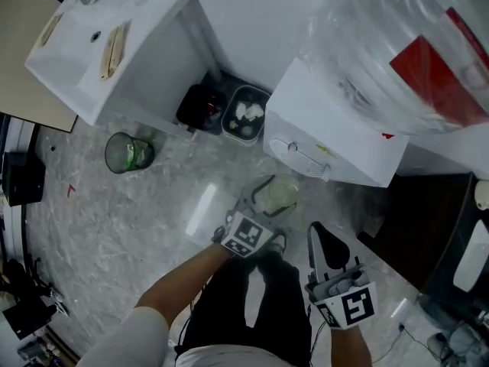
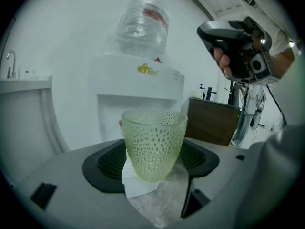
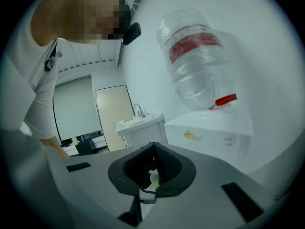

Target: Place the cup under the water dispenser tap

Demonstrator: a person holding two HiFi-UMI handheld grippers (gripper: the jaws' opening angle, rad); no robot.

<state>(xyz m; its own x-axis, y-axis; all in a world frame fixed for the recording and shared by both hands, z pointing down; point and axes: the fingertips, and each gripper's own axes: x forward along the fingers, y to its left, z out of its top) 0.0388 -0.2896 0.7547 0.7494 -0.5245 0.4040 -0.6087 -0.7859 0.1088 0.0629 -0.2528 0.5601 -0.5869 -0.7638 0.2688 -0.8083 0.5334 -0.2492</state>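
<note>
**Speckled grey floor, white dispenser ahead: cup rides upright in the left jaws**

Grey speckled floor (image 1: 137, 220) fills the head view. A white sink cabinet (image 1: 114, 44) stands at 10 o'clock and the water dispenser (image 1: 336, 128), topped by its big clear bottle (image 1: 405, 44), at 1 o'clock. Two small bins (image 1: 244, 113) sit against the wall between them, and a dark wastebasket (image 1: 128, 151) stands on the floor at 9 o'clock.

The left gripper (image 1: 275, 193) has its jaws spread wide around a pale green dimpled cup (image 2: 153, 142), with the pads against its sides. The cup is in the air, well apart from the dispenser, and its long axis is upright with the mouth up.

In the left gripper view the dispenser's front recess lies at 12 o'clock, straight beyond the rim. The tap itself is mostly hidden behind the cup. The coming move looks like a straight carry toward 12 o'clock with the cup kept level, and the left hand is the nearer one since it already carries the cup.

The right gripper (image 3: 152, 147) hangs at 4 o'clock of the cup in the head view. Its jaws meet at the tips and grip nothing I can name. A small pale scrap shows in the hollow between them.
</note>
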